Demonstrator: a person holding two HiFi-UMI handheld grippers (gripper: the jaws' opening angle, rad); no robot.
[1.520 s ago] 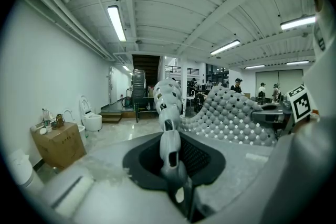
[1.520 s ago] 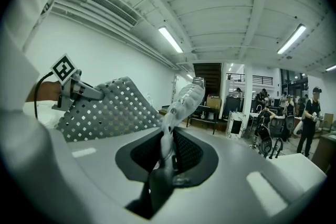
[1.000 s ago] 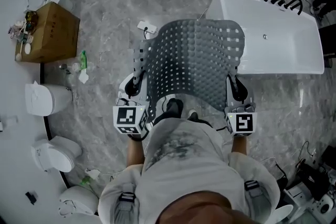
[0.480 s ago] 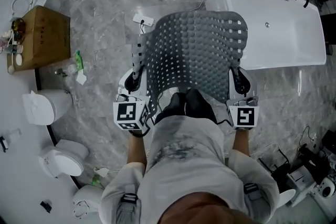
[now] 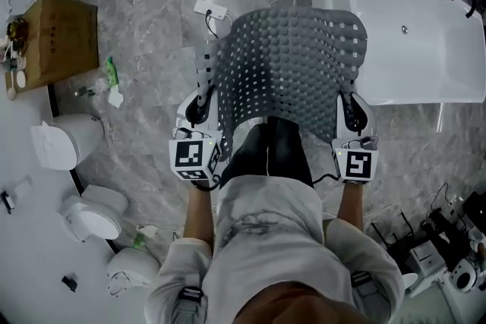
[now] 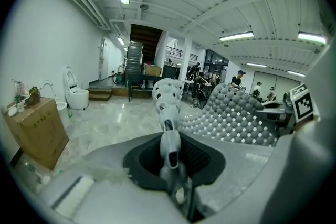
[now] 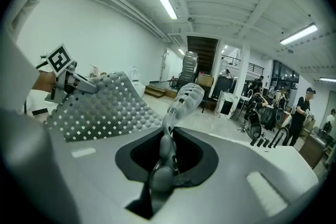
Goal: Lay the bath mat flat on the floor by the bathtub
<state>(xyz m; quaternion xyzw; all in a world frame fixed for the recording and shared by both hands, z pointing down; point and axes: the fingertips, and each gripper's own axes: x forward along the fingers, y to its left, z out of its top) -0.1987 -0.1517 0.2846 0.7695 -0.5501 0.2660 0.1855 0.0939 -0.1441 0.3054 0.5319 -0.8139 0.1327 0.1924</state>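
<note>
A grey perforated bath mat [image 5: 285, 64] hangs stretched in the air between my two grippers, above the marble floor [image 5: 152, 49]. My left gripper [image 5: 199, 111] is shut on the mat's left edge, which shows as a pinched strip [image 6: 169, 139] in the left gripper view. My right gripper [image 5: 351, 114] is shut on the mat's right edge, seen as a folded strip [image 7: 167, 149] in the right gripper view. The white bathtub [image 5: 414, 34] stands at the upper right, and the mat's far edge overlaps its near corner in the head view.
A cardboard box [image 5: 57, 42] with small items sits at the left by the wall. Several white toilets [image 5: 64, 142] line the left side. A white power adapter [image 5: 211, 11] with a cable lies on the floor ahead. Dark equipment [image 5: 440, 239] clutters the lower right.
The person has stepped forward and right with the mat. The bathtub has shifted right in the view and the box has moved down the left side. Both grips are unchanged.
</note>
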